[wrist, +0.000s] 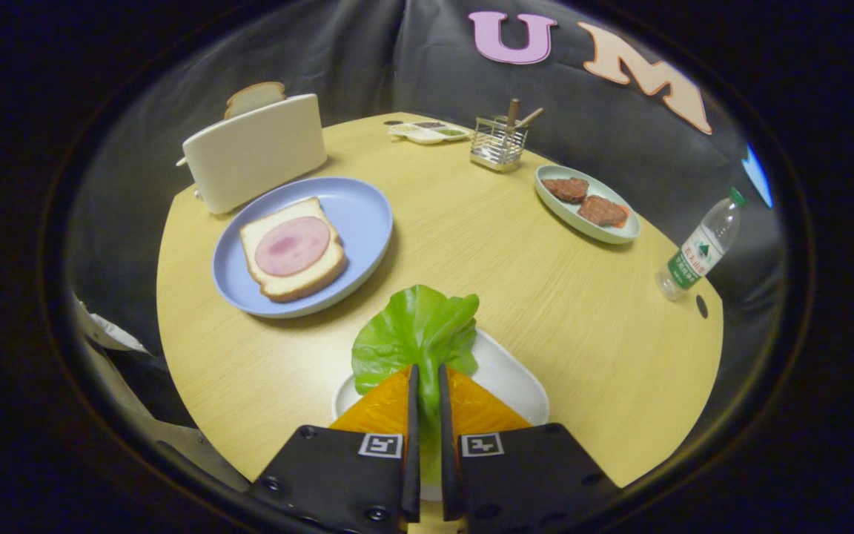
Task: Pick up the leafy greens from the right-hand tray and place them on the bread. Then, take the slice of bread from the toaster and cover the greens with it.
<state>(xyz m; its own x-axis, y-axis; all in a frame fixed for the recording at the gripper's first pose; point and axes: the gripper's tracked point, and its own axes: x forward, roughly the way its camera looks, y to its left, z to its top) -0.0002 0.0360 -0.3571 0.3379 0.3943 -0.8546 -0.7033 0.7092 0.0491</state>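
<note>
A bright green, crinkled lettuce leaf (416,334) stands pinched between the nearly closed fingers of the gripper (427,371) above a white tray (516,378), on a round pale wooden table (471,245) ringed by dark cloth, beyond it a blue plate (360,215) of bread (293,248).

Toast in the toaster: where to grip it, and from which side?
Grip the top crust of the toast, the part standing above the toaster slot, and come from above, fingers across its thin faces. It stands upright, so a straight lift should clear it. First the hand-held gripper, shut on the lettuce, must set that down.
</note>
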